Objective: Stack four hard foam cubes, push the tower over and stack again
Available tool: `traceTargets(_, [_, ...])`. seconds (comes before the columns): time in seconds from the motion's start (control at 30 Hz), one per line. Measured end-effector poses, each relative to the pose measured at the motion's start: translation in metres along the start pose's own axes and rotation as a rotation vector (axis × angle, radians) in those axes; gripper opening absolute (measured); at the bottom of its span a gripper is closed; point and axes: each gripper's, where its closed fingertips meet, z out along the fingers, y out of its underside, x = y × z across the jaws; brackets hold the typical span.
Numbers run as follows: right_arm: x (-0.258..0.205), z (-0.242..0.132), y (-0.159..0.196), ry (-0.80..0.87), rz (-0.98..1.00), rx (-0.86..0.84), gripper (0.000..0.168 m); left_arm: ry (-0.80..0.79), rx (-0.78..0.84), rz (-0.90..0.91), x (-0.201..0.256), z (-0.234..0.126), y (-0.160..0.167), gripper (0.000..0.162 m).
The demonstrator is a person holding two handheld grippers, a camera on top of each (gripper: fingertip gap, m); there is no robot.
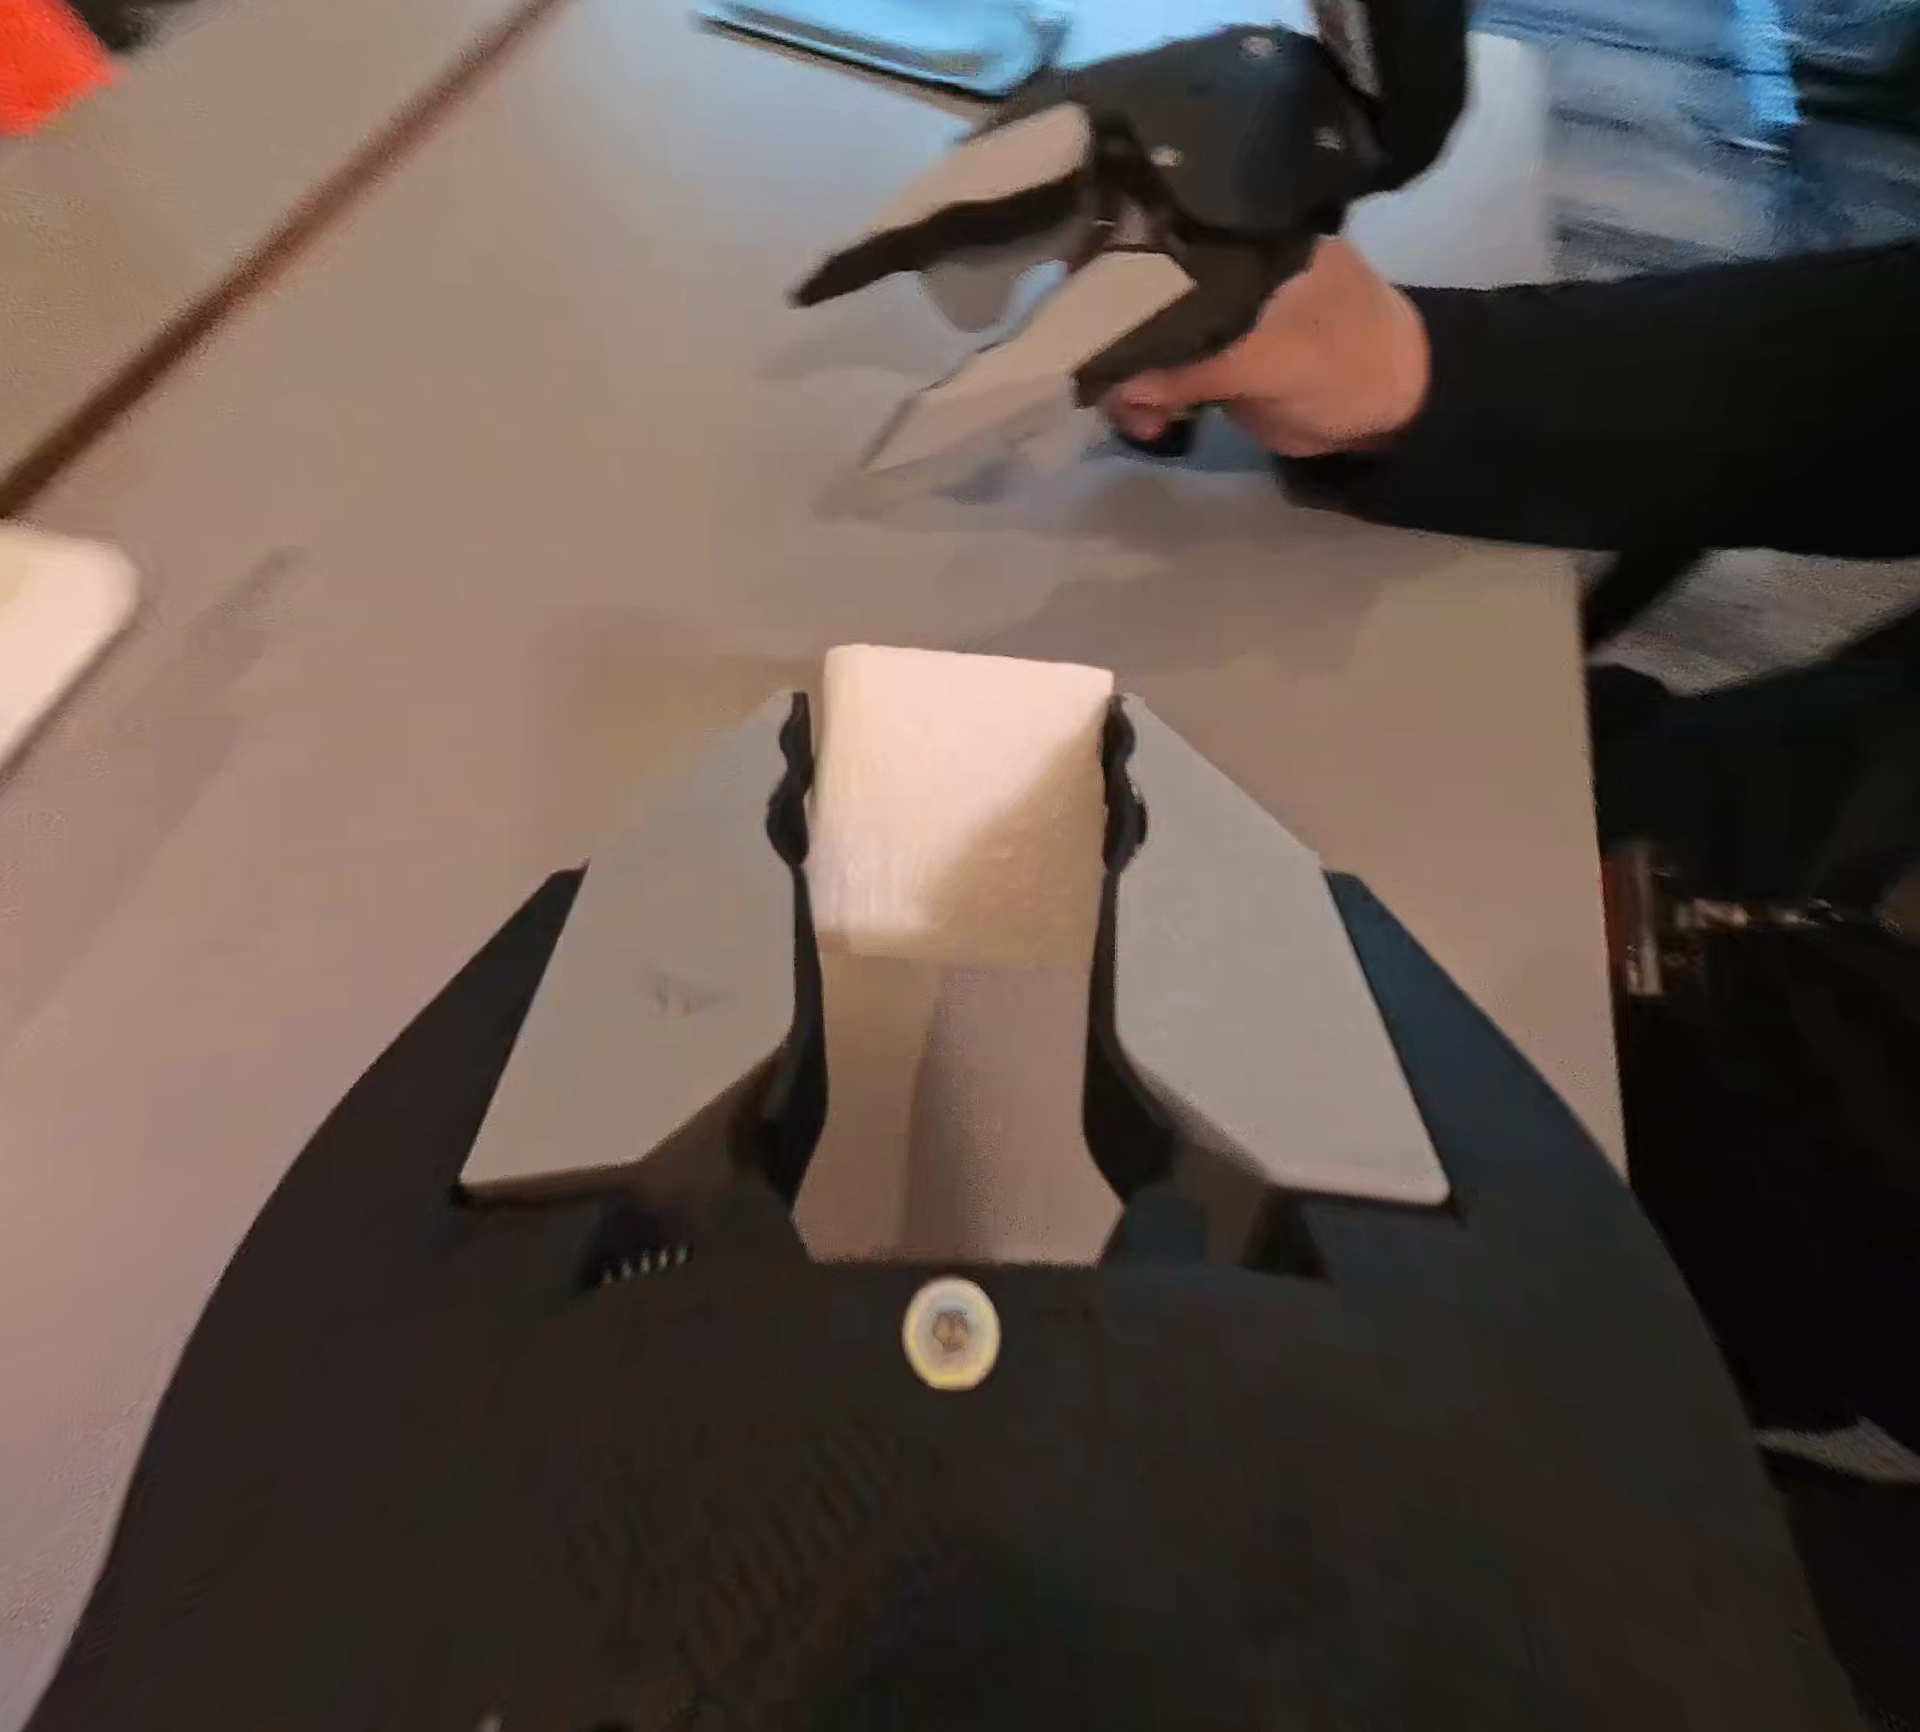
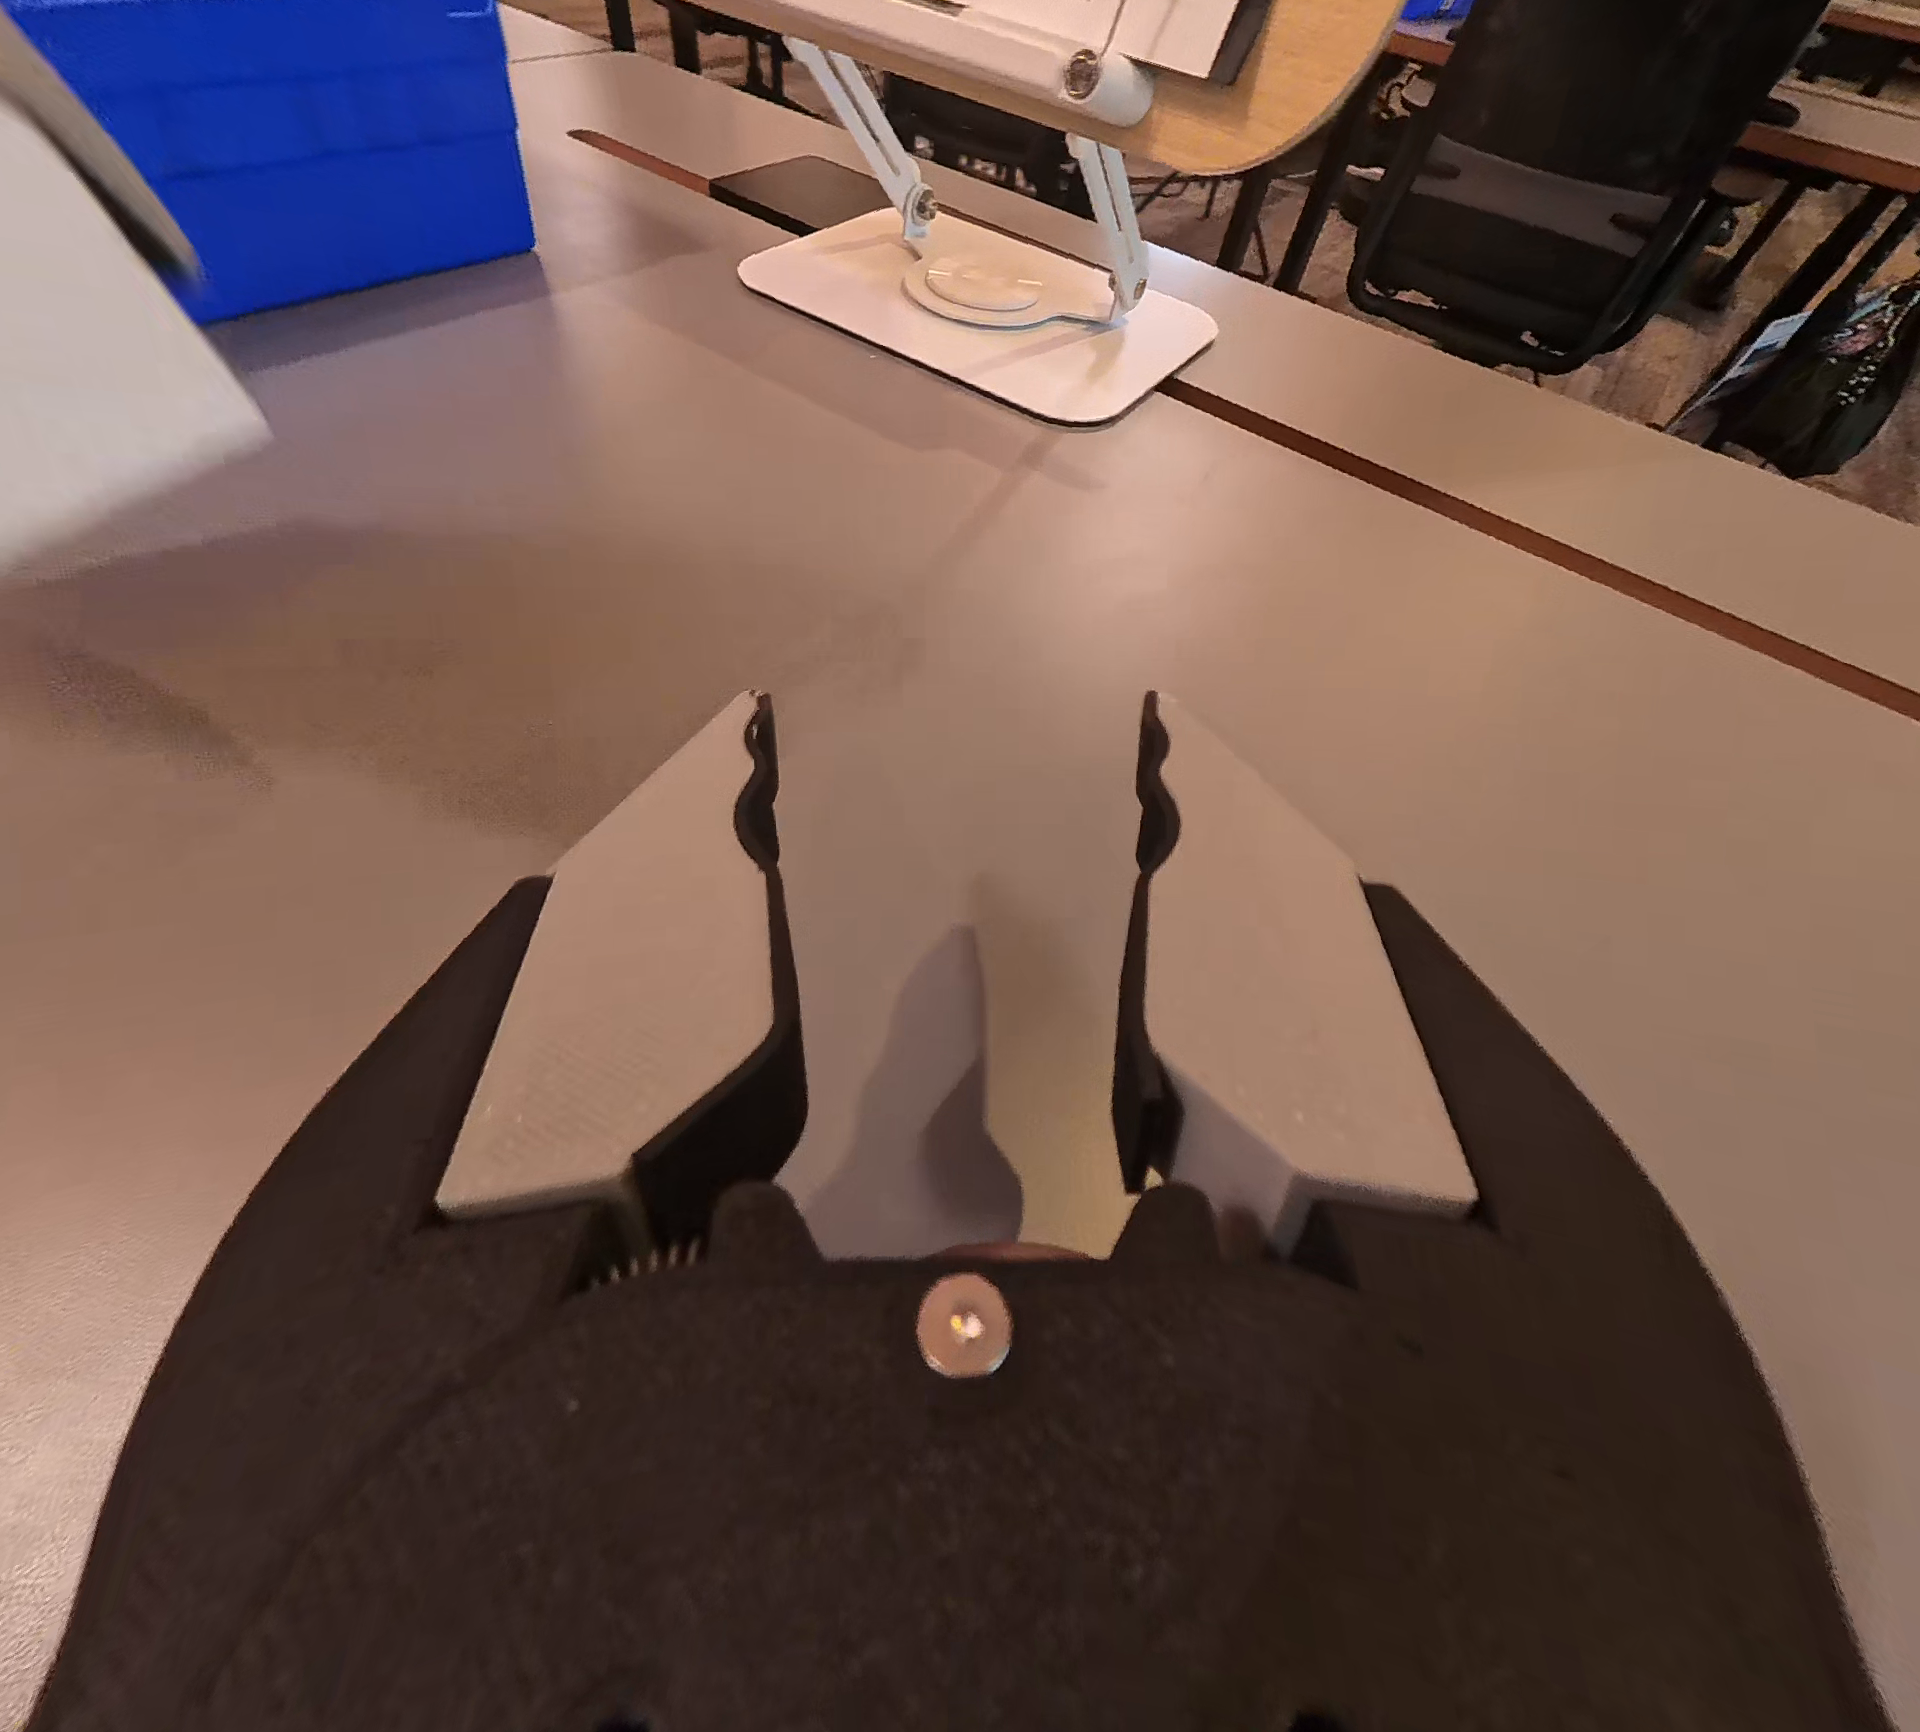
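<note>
In the left wrist view my left gripper [image 1: 954, 711] is shut on a white foam cube [image 1: 951, 799], held between its two fingertips above the grey table [image 1: 499, 435]. The right gripper [image 1: 852, 373] shows farther off at the upper right of that view, held by a hand in a dark sleeve, its jaws apart and empty. In the right wrist view my right gripper [image 2: 956, 711] is open with nothing between its fingers, just above bare table [image 2: 935, 560]. No other cubes show in either view.
A blue plastic bin [image 2: 270, 82] stands at the far left. A white stand [image 2: 977, 321] with a wooden board sits ahead. A dark seam [image 2: 1507, 519] crosses the table. A grey tray [image 1: 894, 15] lies far back. The table's right edge [image 1: 1590, 799] is near.
</note>
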Motion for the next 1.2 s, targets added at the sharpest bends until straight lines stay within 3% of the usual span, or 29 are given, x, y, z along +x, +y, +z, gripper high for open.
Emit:
traceTargets(0.07, [0.005, -0.001, 0.001, 0.009, 0.013, 0.001, 0.067, 0.105, 0.004, 0.023, 0.005, 0.039, -0.001, 0.055])
traceTargets(0.23, [0.011, -0.004, -0.003, 0.008, 0.036, 0.019, 0.067, 0.120, -0.092, 0.090, -0.004, 0.099, 0.008, 0.055])
traceTargets(0.47, [0.012, -0.007, -0.009, 0.009, 0.032, 0.036, 0.067, 0.095, -0.195, 0.150, 0.008, 0.116, 0.026, 0.056])
traceTargets(0.57, [0.010, -0.006, -0.008, 0.012, 0.025, 0.033, 0.067, 0.054, -0.256, 0.183, 0.009, 0.122, 0.036, 0.072])
traceTargets(0.8, [0.011, -0.006, -0.006, 0.016, 0.030, 0.027, 0.067, 0.004, -0.174, 0.135, 0.001, 0.113, 0.028, 0.085])
traceTargets(0.9, [0.011, -0.006, -0.006, 0.016, 0.035, 0.031, 0.067, -0.027, -0.117, 0.096, -0.004, 0.097, 0.021, 0.086])
traceTargets(1.0, [0.013, -0.008, -0.008, 0.020, 0.036, 0.040, 0.067, -0.176, 0.063, 0.007, -0.027, 0.055, -0.009, 0.082])
traceTargets(1.1, [0.014, -0.008, -0.008, 0.016, 0.045, 0.040, 0.067, -0.468, 0.276, -0.142, -0.065, -0.032, -0.031, 0.069])
traceTargets(1.2, [0.011, -0.006, -0.006, 0.006, 0.045, 0.032, 0.067, -0.784, 0.342, -0.272, -0.094, -0.141, -0.011, 0.069])
